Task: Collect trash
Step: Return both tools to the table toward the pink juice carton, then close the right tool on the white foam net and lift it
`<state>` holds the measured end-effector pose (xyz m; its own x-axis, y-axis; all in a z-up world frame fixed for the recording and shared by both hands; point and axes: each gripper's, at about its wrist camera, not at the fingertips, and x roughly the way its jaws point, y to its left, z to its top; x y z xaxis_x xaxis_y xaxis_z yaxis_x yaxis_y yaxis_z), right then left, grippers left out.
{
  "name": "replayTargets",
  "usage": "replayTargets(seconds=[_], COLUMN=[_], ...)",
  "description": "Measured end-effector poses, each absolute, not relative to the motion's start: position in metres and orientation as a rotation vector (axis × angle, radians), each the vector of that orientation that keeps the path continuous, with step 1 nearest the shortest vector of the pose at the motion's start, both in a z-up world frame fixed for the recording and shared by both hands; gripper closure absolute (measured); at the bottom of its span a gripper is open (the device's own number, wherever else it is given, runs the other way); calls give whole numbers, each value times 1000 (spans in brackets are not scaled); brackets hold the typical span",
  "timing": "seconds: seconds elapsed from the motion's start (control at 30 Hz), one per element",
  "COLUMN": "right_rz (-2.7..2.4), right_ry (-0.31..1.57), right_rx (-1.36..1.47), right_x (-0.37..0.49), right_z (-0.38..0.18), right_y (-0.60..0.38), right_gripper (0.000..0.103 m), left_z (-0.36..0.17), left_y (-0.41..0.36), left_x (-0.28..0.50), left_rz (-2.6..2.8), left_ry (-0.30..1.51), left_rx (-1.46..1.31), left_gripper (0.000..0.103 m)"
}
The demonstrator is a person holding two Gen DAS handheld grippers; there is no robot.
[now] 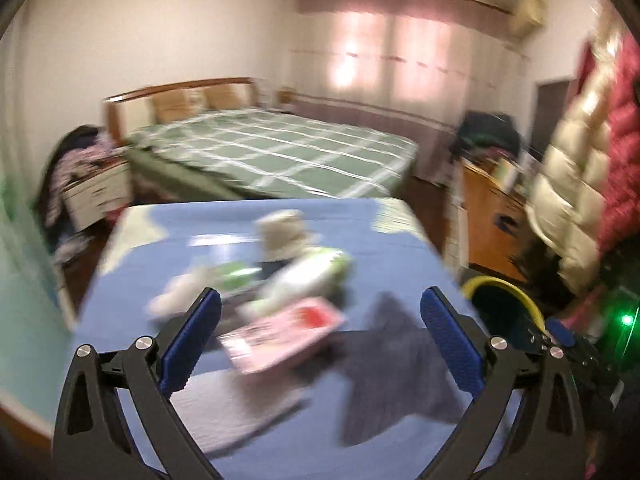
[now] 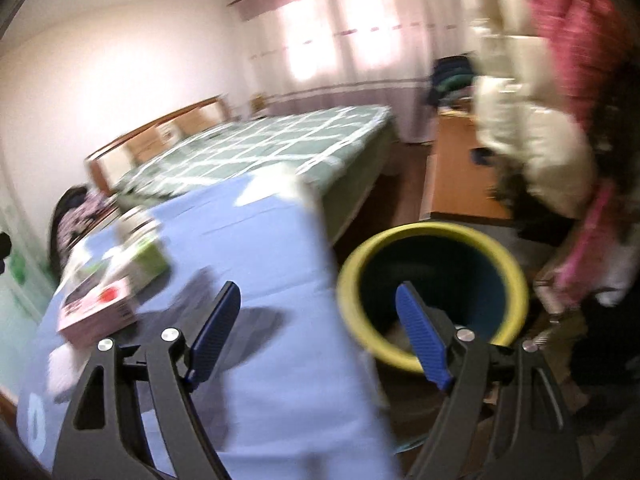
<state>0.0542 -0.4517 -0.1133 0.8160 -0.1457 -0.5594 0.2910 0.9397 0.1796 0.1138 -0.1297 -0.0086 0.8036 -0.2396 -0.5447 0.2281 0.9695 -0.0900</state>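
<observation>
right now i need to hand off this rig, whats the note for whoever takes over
Left gripper: open, empty, over the blue table.
Right gripper: open, empty, at the table edge beside the yellow-rimmed bin.
On the table: pink box, green-and-white pack, crumpled pale scraps, a beige item too blurred to name.
Done: something pale lies in the bin.
Left: move the remaining table trash into the bin.

A table covered in a blue cloth (image 1: 280, 420) carries the clutter. On it lie a pink box (image 1: 280, 332), a white and green packet (image 1: 308, 276), a beige wad (image 1: 284, 232) behind that, and a pale crumpled piece (image 1: 176, 296) to the left, all close together and blurred. A yellow-rimmed bin (image 2: 432, 296) stands on the floor (image 2: 408, 168) just beside the table's edge.
</observation>
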Motion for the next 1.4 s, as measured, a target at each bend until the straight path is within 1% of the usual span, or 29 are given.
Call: replayTargets(seconds=[0.23, 0.37, 0.47, 0.57, 0.77, 0.87, 0.97, 1.1, 1.23, 1.4], right_rz=[31, 116, 148, 175, 133, 122, 125, 128, 109, 0], right_ry=[678, 713, 721, 752, 800, 830, 905, 913, 907, 898], right_rx=[192, 152, 115, 122, 70, 45, 2, -38, -79, -80], right_x=[96, 116, 125, 137, 148, 152, 155, 154, 153, 163], right_z=[-129, -136, -141, -148, -155, -160, -173, -175, -176, -175], right_y=[-339, -281, -238, -209, -182, -178, -173, -176, -192, -240], right_gripper=[27, 27, 20, 19, 15, 14, 13, 13, 13, 13], left_z=[-21, -26, -24, -26, -35, -39, -40, -39, -39, -39], left_y=[-13, 26, 44, 54, 57, 58, 56, 52, 52, 51], left_x=[94, 82, 74, 71, 77, 81, 82, 82, 83, 83], left_rz=[-66, -8, 30, 25, 23, 17, 13, 6, 7, -2], left_ry=[593, 573, 540, 543, 573, 583, 585, 584, 583, 587], left_rx=[-138, -173, -168, -187, -213, -223, -224, -220, -224, -231], left_gripper=[5, 5, 5, 5, 5, 5, 5, 5, 5, 5])
